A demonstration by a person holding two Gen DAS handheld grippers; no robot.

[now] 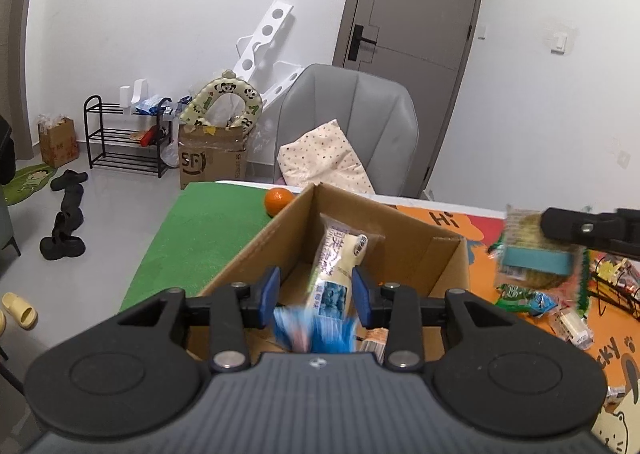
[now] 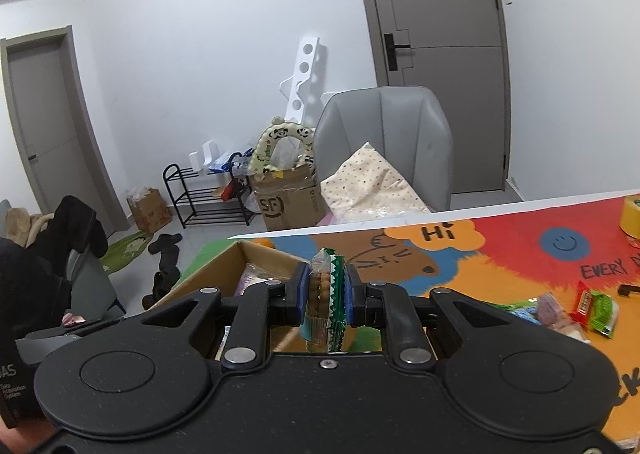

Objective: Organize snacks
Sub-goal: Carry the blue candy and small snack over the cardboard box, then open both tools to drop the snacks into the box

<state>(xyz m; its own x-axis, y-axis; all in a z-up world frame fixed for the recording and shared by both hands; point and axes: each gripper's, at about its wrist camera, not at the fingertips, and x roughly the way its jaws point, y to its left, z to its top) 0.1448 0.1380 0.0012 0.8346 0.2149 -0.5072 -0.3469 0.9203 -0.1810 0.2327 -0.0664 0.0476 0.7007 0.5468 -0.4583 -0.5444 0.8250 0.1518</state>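
Left gripper (image 1: 316, 290): mine, over the cardboard box (image 1: 404, 250); jaws spread, pads clear of the blurred blue packet (image 1: 316, 334) below them.

Cardboard box: open-topped, at the table's far edge where the green mat (image 1: 208, 230) meets the orange mat (image 2: 500, 250). Holds one long white wrapped snack (image 1: 340, 266), leaning lengthwise.

Orange (image 1: 279, 201): on the green mat, touching the box's far left corner.

Right gripper (image 2: 326, 294): mine, jaws pinching a clear biscuit pack (image 2: 318, 294) with green zigzag edging, held upright just beside the box's right wall.

Loose snacks (image 2: 592, 310): scattered on the orange mat, right of the box.
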